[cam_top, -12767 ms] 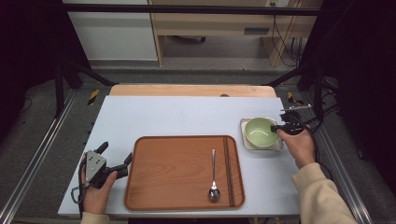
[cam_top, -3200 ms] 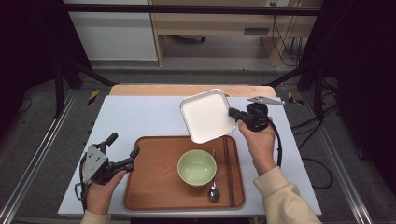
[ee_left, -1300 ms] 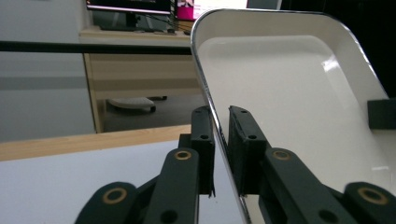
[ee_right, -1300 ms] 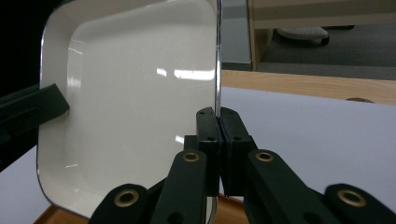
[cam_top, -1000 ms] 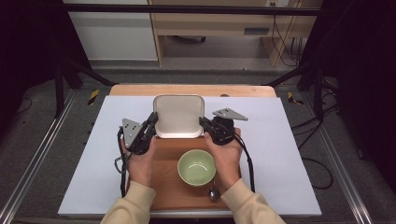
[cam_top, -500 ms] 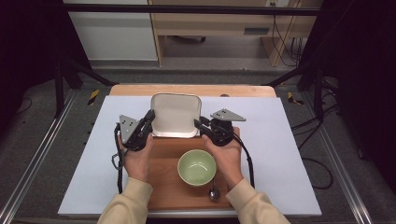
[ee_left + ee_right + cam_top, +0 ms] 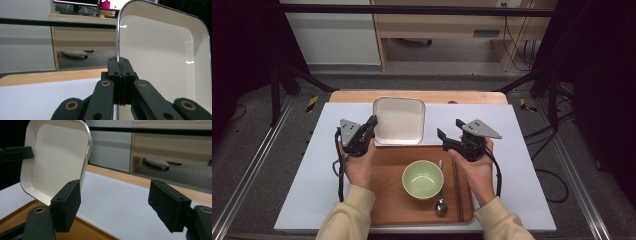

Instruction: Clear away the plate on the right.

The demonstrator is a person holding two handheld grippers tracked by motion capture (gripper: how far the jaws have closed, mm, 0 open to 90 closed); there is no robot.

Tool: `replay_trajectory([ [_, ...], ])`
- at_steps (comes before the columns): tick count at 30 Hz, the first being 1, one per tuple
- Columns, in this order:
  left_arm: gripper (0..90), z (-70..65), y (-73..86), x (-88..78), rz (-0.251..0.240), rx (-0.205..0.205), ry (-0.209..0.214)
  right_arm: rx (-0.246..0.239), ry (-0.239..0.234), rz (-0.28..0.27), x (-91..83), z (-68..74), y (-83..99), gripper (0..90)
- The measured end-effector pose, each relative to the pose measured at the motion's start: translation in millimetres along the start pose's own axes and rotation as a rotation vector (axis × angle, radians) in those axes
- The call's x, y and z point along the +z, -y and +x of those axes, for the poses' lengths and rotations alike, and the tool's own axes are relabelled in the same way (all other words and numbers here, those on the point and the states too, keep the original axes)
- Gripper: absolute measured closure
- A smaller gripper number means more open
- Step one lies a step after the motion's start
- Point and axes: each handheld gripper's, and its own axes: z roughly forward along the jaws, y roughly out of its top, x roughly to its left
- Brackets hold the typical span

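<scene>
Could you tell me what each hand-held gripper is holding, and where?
Left hand-held gripper pinches the white square plate by its rim; right hand-held gripper, just opened, holds nothing.

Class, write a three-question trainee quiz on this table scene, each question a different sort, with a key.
1. True or false: the left hand-held gripper is shut on the rim of the white plate.
2. What sits in the wooden tray beside the spoon? A) cup B) green bowl C) fork
3. Fill in: the jaws of the right hand-held gripper are ____.

Key: 1 true; 2 B; 3 open.
</scene>
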Motion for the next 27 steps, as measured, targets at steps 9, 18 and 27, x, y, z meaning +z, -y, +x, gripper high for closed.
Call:
replay_trajectory([
  [9, 89.3, 3.2, -9.2, -1.8, 0.002, 0.029, 0.003, 0.005, 0.013, -0.058, -21.2, -25.0, 9.8, 17.5],
  [18, 89.3, 13.7, -11.6, -6.0, 0.028, 0.029, 0.002, -0.064, 0.063, -0.025, -40.7, -48.9, 24.3, 19.3],
  [27, 89.3, 30.5, -9.8, -31.9, 0.058, 0.02, -0.046, -0.06, 0.144, -0.137, -88.3, -75.9, 46.7, 18.1],
])
